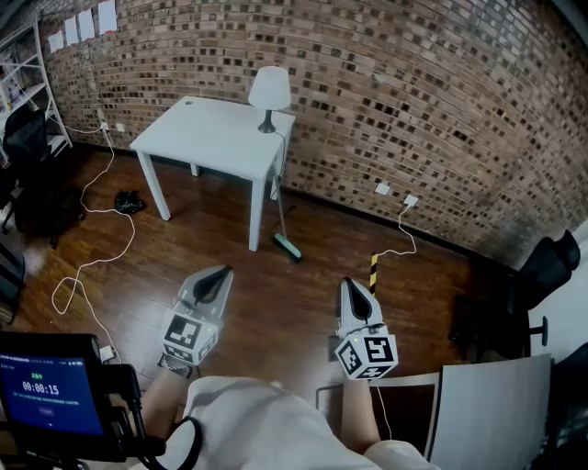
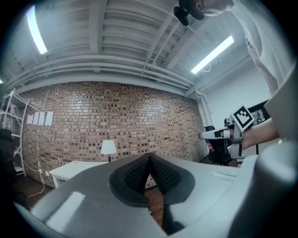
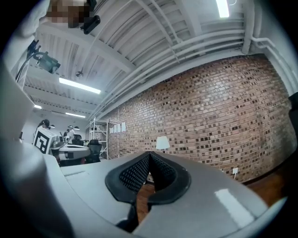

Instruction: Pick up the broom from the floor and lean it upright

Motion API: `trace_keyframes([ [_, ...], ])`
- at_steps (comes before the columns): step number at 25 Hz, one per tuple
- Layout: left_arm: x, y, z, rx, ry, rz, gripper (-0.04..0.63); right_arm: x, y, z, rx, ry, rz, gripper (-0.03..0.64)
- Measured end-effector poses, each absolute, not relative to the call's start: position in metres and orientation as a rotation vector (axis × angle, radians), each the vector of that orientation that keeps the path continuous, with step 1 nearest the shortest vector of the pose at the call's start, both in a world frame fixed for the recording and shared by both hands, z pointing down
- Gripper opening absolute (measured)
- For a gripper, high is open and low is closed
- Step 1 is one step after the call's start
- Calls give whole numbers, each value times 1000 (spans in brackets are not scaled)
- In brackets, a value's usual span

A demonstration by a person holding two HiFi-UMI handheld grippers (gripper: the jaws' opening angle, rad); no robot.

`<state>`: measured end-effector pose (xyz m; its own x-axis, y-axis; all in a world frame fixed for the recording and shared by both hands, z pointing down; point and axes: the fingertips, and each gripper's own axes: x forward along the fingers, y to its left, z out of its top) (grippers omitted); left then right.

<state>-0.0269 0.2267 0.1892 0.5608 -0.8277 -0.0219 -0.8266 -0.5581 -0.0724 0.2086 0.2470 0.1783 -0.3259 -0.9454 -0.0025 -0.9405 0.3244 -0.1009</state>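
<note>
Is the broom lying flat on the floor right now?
No, the broom stands upright on its green head, its handle leaning against the edge of the white table.

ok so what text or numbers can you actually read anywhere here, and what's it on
"00:00:15": on the blue screen at the lower left of the head view.
Smaller lines on that screen: too blurred to read.
Paper sheets on the brick wall: too small to read.
Cubes on the left gripper and right gripper: black-and-white patterns, no words.
</note>
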Motion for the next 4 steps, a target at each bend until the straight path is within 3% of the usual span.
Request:
trace_keyframes([
  [4,-28,226,191,-2708,1443,-26,-2,208,246,181,-1797,2513,-124,12],
])
